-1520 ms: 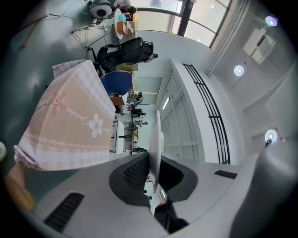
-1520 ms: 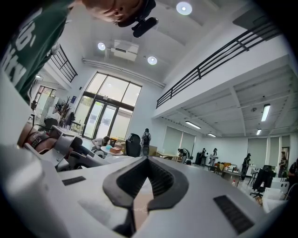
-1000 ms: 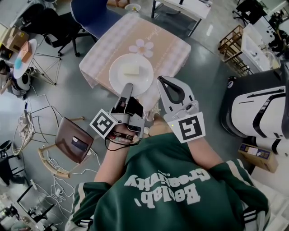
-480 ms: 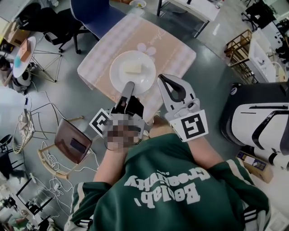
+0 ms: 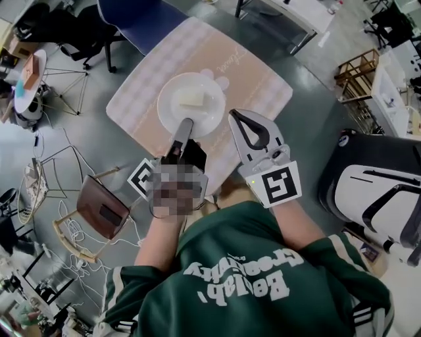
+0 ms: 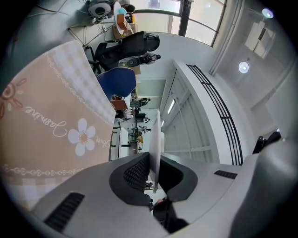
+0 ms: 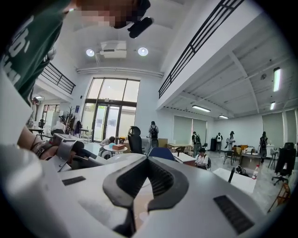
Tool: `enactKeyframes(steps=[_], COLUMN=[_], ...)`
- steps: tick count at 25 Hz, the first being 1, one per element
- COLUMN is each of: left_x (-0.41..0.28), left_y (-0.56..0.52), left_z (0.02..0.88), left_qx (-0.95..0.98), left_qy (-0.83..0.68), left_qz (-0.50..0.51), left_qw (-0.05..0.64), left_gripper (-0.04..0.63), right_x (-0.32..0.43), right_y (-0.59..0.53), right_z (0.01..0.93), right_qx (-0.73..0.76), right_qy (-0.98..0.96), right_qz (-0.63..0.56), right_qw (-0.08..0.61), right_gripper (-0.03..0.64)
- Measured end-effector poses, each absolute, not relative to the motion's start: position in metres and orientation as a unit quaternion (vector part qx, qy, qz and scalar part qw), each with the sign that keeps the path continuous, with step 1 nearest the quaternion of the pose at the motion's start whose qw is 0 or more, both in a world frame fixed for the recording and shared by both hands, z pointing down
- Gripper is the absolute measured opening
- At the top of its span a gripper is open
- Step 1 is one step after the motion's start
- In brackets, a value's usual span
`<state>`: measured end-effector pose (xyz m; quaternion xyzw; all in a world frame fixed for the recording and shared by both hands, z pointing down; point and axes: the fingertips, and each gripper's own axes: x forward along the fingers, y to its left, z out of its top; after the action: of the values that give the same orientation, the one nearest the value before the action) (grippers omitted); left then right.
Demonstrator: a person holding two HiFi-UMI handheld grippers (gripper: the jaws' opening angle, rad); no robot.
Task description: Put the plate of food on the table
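A white plate [image 5: 191, 113] carrying a pale block of food [image 5: 193, 99] is over the middle of the table [image 5: 256, 79], which has a pink checked cloth. My left gripper [image 5: 187, 125] is shut on the plate's near rim. In the left gripper view the rim [image 6: 156, 139] runs edge-on between the ribbed pads [image 6: 137, 173], with the flowered cloth [image 6: 46, 121] to the left. Whether the plate touches the cloth I cannot tell. My right gripper [image 5: 237, 118] hovers just right of the plate, shut with nothing in it; in its own view the right gripper [image 7: 147, 160] has its tips together.
A blue chair [image 5: 138, 16] stands at the table's far side. A brown-seated wooden chair [image 5: 99, 207] and a small round stand [image 5: 29, 79] are on the left. A white-and-black machine [image 5: 375, 191] and a wooden rack [image 5: 358, 72] are on the right. Several people sit and stand far off [image 7: 201, 158].
Both grippers and the plate have moved forward over the table: the plate was above the near edge and is now above the cloth's middle. Both grips look unchanged.
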<state>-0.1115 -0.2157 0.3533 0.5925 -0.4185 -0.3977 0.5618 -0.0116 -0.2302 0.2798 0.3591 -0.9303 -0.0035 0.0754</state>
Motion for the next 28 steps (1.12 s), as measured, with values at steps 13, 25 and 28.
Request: enactKeyframes(steps=[13, 25, 28], left_x=[-0.12, -0.139, -0.147], left_y=[-0.286, -0.331, -0.336], left_z=[0.421, 0.484, 0.496], left_qx=[0.572, 0.553, 0.546], left_qy=[-0.447, -0.46, -0.465], left_qz=[-0.381, -0.377, -0.378], left_qw=[0.572, 0.583, 0.585], left_gripper=[0.028, 0.028, 0.028], right_x=[-0.024, -0.052, -0.063], right_y=[-0.314, -0.373, -0.379], right_z=[0.351, 0.418, 0.43], right_qx=[0.334, 0.31, 0.299], right_qy=[-0.936, -0.94, -0.943], right_qz=[0.057, 0.085, 0.088], right_qw=[0.092, 0.117, 0.12], right_gripper=[0.015, 0.015, 0.015])
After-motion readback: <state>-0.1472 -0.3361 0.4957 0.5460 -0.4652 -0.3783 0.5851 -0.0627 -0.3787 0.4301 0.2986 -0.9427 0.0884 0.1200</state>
